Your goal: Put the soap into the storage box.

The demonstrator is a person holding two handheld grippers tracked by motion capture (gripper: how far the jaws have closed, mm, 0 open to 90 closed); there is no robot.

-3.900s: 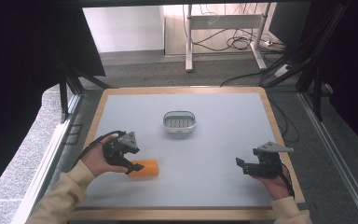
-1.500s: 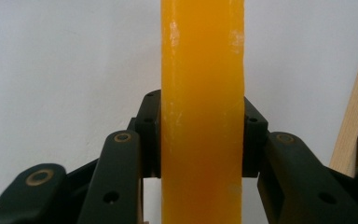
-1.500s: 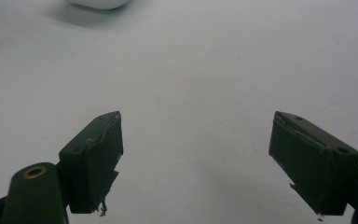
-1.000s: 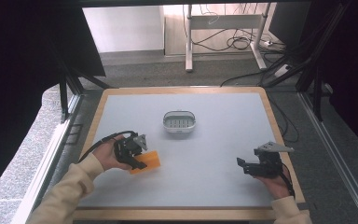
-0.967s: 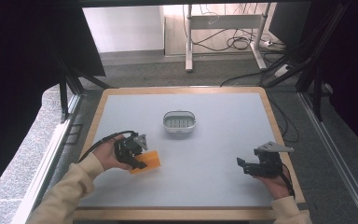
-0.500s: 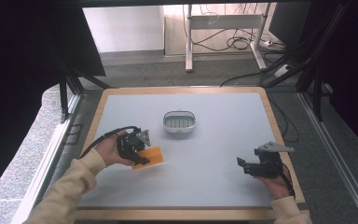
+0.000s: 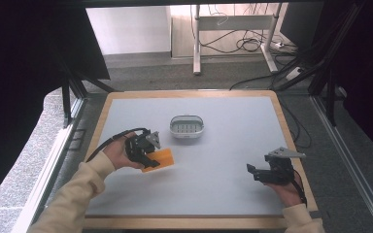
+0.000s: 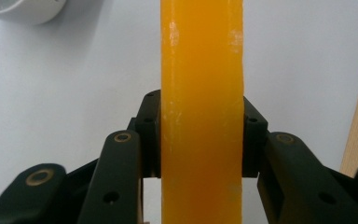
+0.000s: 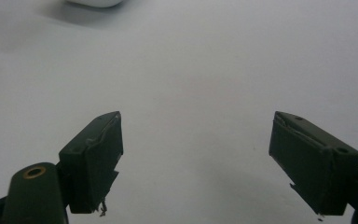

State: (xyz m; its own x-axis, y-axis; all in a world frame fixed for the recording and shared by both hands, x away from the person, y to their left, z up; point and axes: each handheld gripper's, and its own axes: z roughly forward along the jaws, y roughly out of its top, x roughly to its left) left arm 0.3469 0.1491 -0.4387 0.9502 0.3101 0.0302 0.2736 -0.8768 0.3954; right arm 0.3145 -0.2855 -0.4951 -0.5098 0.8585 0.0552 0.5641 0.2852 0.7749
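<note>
Clearly, left tongs (image 8: 200, 140) clamp a smooth, perhaps waxy orange bar (image 8: 201, 93); right tongs (image 9: 209, 158) gape wide.

This looks like a lab or recording workspace rather than a home. A wood-edged table (image 7: 291, 126) with a plain grey top stands inside a black metal frame (image 7: 70, 97) hung with dark curtains (image 7: 24, 73), and beyond it a desk leg (image 7: 195, 43) rises amid loose cables (image 7: 252, 43) on grey carpet.
</note>
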